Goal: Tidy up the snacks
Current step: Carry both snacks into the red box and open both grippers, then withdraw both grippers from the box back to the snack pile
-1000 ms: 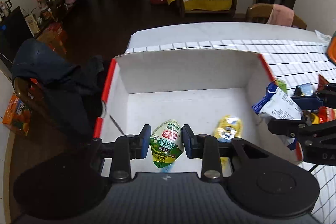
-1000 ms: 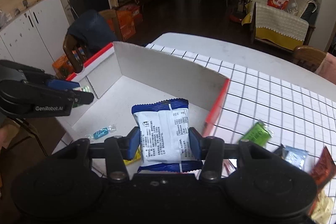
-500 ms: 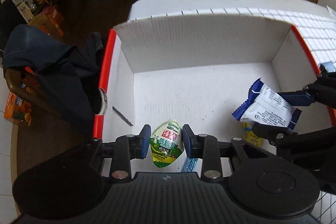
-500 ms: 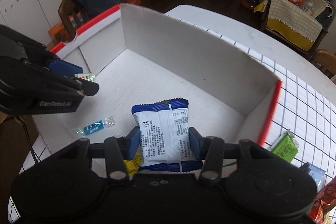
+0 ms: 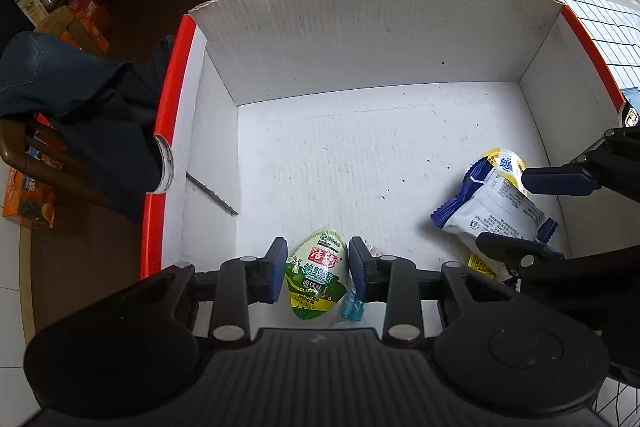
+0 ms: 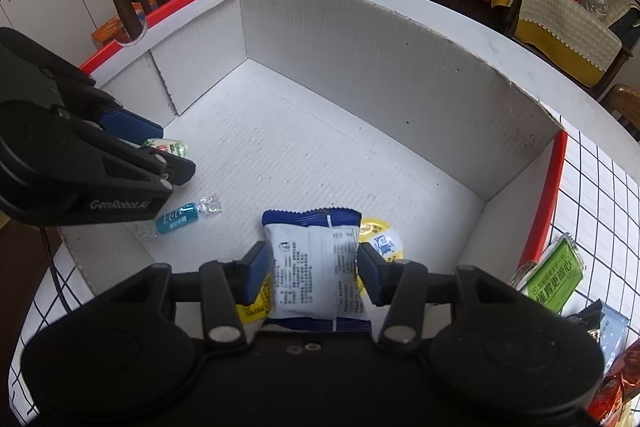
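Observation:
A white cardboard box (image 5: 360, 39) with red rims stands on the table; it also shows in the right wrist view (image 6: 360, 39). My left gripper (image 5: 317, 269) is shut on a green and white snack cup (image 5: 316, 277), low over the box's near left floor. My right gripper (image 6: 310, 269) has its jaws slightly parted around a blue and white snack packet (image 6: 316, 267), which seems to rest on a yellow snack cup (image 6: 380, 235) on the box floor. The packet (image 5: 496, 211) and right gripper also show in the left wrist view. A blue wrapped candy (image 6: 178, 219) lies on the floor.
Outside the box on the checked tablecloth (image 6: 592, 195) lie a green packet (image 6: 554, 277), a pale blue packet (image 6: 610, 331) and red wrappers (image 6: 612, 387). A chair draped with dark clothes (image 5: 76, 95) stands left of the box.
Both grippers have lowered into the box. The blue and white packet has come down onto the yellow cup, and the right jaws have loosened around it.

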`<action>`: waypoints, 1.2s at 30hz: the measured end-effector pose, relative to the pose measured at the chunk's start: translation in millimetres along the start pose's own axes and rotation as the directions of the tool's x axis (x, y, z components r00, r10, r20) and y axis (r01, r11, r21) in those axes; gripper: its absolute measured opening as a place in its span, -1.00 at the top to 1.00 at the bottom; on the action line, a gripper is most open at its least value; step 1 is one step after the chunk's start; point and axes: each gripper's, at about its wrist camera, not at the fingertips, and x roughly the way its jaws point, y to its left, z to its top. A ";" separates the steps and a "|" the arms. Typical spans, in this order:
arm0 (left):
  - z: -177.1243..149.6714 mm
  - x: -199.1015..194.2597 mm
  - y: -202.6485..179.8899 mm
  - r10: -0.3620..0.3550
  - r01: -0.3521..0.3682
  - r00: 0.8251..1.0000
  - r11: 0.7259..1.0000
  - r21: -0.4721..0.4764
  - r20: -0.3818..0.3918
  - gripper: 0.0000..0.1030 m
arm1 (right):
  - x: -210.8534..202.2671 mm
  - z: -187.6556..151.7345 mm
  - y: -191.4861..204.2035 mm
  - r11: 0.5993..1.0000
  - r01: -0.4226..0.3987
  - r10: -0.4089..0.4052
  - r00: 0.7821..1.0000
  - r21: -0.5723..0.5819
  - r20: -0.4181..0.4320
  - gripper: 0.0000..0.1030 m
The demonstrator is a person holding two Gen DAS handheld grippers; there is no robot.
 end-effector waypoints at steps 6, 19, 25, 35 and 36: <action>-0.7 -8.0 3.5 -0.019 0.019 1.000 1.000 -0.023 0.023 0.18 | -11.2 -1.9 -2.5 1.000 -0.012 0.012 0.999 0.014 0.030 0.06; -8.6 -59.9 -5.2 -0.051 0.059 0.986 0.997 -0.047 0.157 -0.13 | -72.5 -13.1 -19.1 0.991 -0.107 0.093 0.981 0.075 0.172 -0.20; -12.1 -89.2 -20.3 -0.074 0.083 0.973 0.996 -0.032 0.217 -0.24 | -102.2 -26.3 -33.1 0.987 -0.123 0.096 0.968 0.105 0.232 -0.22; -17.0 -126.6 -55.3 -0.113 0.118 0.945 0.993 0.004 0.308 -0.43 | -146.7 -57.9 -62.4 0.977 -0.144 0.085 0.941 0.158 0.329 -0.56; -17.8 -129.6 -59.9 -0.117 0.120 0.941 0.993 0.010 0.316 -0.45 | -150.4 -62.5 -65.6 0.976 -0.146 0.084 0.938 0.162 0.337 -0.60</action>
